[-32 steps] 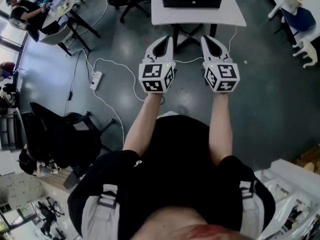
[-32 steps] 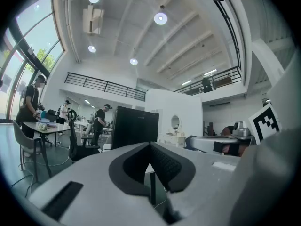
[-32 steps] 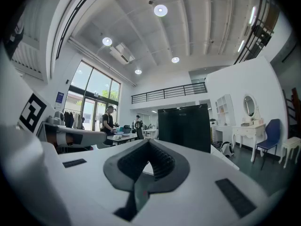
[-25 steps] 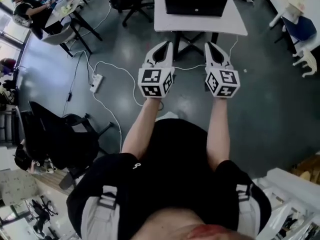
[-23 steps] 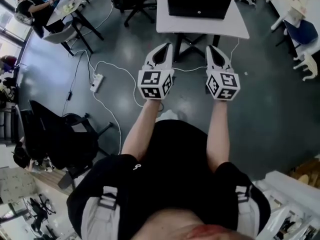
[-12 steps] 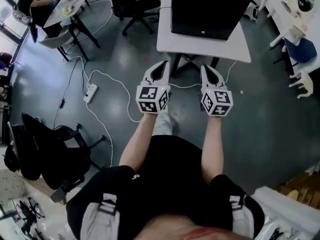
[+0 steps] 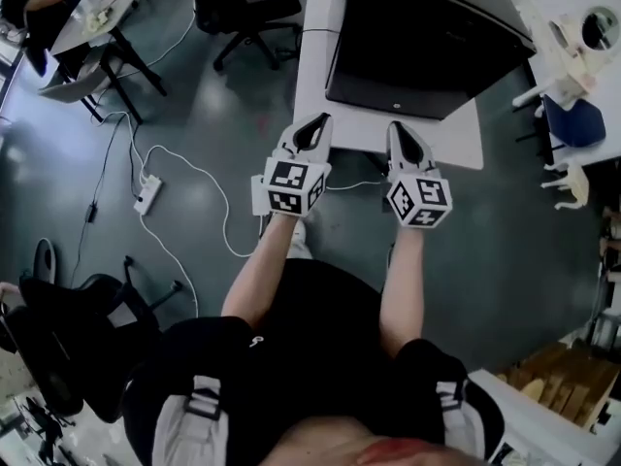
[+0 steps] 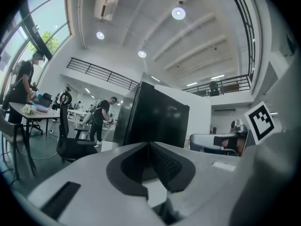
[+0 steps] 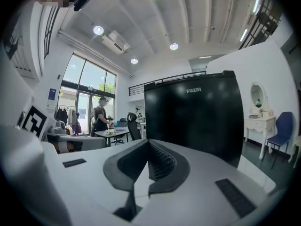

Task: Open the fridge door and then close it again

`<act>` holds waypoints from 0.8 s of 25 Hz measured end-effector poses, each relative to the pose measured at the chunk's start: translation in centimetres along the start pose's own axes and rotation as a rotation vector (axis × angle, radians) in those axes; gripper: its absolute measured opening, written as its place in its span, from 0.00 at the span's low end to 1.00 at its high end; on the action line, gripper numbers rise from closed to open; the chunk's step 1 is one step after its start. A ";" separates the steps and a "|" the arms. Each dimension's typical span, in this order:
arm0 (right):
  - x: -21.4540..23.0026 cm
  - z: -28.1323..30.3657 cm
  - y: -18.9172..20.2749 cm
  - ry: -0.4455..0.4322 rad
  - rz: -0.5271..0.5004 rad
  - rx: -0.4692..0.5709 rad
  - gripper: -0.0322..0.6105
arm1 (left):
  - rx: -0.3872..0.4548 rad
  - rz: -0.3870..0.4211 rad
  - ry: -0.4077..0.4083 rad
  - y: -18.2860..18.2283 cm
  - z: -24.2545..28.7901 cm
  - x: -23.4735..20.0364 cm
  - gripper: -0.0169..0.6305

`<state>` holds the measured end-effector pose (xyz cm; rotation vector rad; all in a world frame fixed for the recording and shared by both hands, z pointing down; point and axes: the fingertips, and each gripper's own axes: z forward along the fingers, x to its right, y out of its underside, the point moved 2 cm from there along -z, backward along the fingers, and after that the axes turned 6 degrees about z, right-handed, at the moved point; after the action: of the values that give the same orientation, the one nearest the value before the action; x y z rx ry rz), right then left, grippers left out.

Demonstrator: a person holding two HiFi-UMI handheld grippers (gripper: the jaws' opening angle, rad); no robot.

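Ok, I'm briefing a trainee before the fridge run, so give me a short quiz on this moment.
1. True or false: the fridge door stands open.
2. The jaws of the left gripper and the right gripper are: A both shut and empty; B both open; C one open, one shut.
3. Fill in: the fridge stands on a white ____.

Key: 1 false; 2 A; 3 table.

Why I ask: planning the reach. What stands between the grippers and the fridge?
Nothing visible. The left gripper and right gripper, both shut and empty, face the fridge; only bare table top lies between.
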<state>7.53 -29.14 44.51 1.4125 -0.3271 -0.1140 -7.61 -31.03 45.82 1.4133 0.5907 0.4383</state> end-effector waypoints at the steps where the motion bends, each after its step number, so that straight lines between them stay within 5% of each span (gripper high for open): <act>1: -0.1 1.4 -0.6 -0.002 -0.012 0.010 0.04 | -0.001 0.005 0.010 0.0 1.2 -1.0 0.02; 9: 0.3 8.3 -10.0 -0.053 -0.386 0.013 0.05 | -0.042 0.022 0.098 1.0 9.3 -5.3 0.13; 11: 0.2 9.4 -12.9 -0.074 -0.516 -0.025 0.18 | -0.049 0.031 0.122 1.3 10.9 -5.6 0.15; 20: -1.3 14.1 -18.6 -0.156 -0.933 -0.219 0.22 | -0.039 0.071 0.172 1.0 16.3 -7.7 0.26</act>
<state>4.32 -45.17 27.78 1.2403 0.2385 -0.9940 -3.45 -48.35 48.63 1.3704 0.6686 0.6290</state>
